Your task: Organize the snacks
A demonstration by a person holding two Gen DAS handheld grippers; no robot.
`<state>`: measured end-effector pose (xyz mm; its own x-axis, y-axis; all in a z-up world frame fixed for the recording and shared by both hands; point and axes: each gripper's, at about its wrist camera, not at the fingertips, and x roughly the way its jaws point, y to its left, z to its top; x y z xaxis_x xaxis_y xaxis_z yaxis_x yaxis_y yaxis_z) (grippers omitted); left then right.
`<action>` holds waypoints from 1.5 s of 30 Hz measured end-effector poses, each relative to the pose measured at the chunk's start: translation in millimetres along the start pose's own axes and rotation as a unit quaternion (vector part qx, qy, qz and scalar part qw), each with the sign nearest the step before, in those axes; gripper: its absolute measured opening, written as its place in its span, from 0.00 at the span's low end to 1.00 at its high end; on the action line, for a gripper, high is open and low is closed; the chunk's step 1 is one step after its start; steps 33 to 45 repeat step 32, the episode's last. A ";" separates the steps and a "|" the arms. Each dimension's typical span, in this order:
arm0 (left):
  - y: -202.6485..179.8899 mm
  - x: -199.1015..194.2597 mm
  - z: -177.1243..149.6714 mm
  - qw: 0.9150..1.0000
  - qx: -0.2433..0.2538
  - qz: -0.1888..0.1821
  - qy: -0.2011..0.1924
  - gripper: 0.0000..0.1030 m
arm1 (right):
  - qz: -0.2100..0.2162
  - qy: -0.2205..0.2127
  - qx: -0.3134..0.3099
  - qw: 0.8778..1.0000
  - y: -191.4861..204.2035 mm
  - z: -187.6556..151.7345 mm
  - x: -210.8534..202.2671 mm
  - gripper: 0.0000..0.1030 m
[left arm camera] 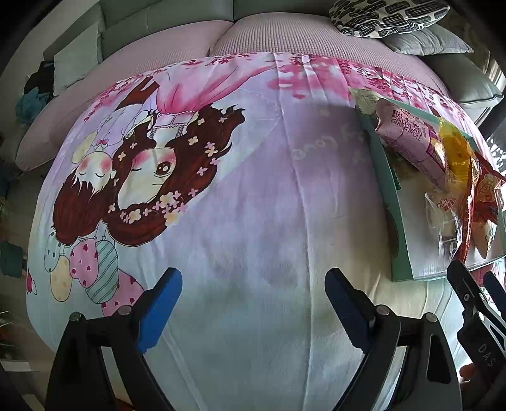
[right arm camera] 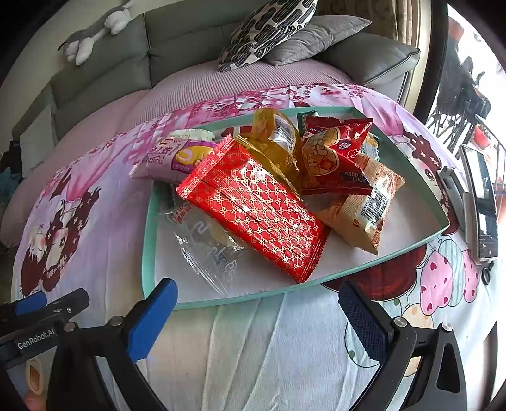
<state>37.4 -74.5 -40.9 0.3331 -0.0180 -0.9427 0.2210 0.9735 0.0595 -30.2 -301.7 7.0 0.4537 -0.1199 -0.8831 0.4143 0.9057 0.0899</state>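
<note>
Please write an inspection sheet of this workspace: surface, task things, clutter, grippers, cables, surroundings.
Surface: cartoon-print cloth, creased.
Job's things: green-rimmed tray holding a patterned red packet, a pink Swiss roll packet, a clear wrapper, a yellow packet, a red bag and a tan packet.
Clutter: phone on a stand at the right.
Grippers: left gripper and right gripper, jaws open, empty.
Cables: nothing seen.
Surroundings: grey sofa, patterned cushion.
</note>
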 end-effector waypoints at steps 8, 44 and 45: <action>0.2 -0.1 0.2 1.000 0.001 0.000 0.000 0.89 | 0.000 0.001 0.000 1.000 0.4 -0.8 1.1 1.00; 2.9 -6.7 0.4 1.000 0.000 -0.003 -0.020 0.89 | 0.000 0.002 0.000 1.000 0.2 -0.2 1.1 1.00; 2.9 -6.7 0.4 1.000 0.000 -0.003 -0.020 0.89 | 0.000 0.002 0.000 1.000 0.2 -0.2 1.1 1.00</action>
